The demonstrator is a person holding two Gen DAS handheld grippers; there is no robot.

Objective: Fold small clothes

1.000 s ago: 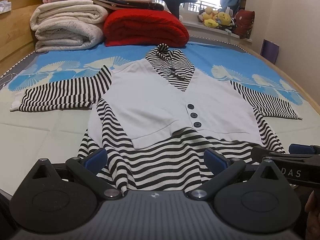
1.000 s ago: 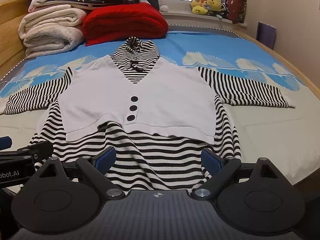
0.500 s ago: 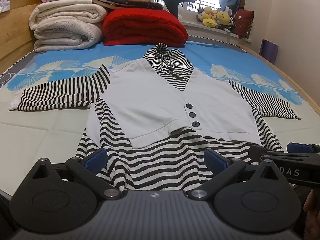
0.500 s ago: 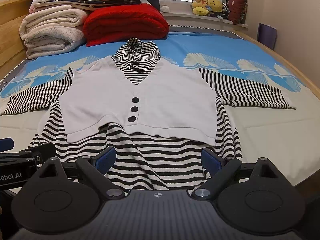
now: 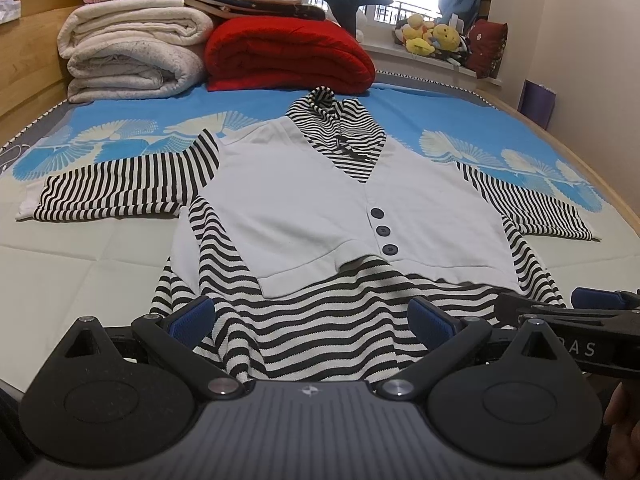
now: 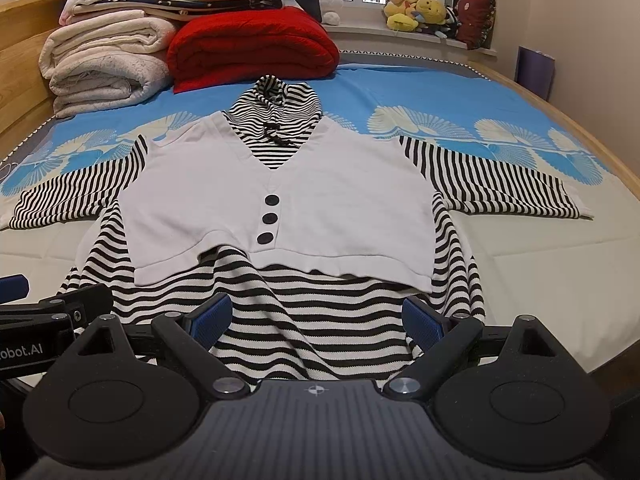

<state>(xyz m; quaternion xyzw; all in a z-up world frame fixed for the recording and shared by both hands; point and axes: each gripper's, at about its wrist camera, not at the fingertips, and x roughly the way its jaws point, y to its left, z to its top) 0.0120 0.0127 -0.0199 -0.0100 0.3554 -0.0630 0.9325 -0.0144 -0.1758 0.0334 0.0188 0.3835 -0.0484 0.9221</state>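
A small striped top [image 5: 320,320] lies flat, face up, on the bed [image 5: 80,264], sleeves spread to either side. Black-and-white stripes cover the left sleeve [image 5: 120,188], hood, right sleeve [image 6: 500,188] and hem; a plain white vest panel [image 6: 280,200] with three dark buttons [image 6: 267,218] sits over the chest. The left gripper [image 5: 312,318] and right gripper [image 6: 316,316] both sit at the near hem, fingers spread wide, holding nothing

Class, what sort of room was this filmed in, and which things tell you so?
Most likely a bedroom. The striped top lies on a bed with a wooden frame, folded blankets are stacked at its far end, and soft toys sit on the windowsill.
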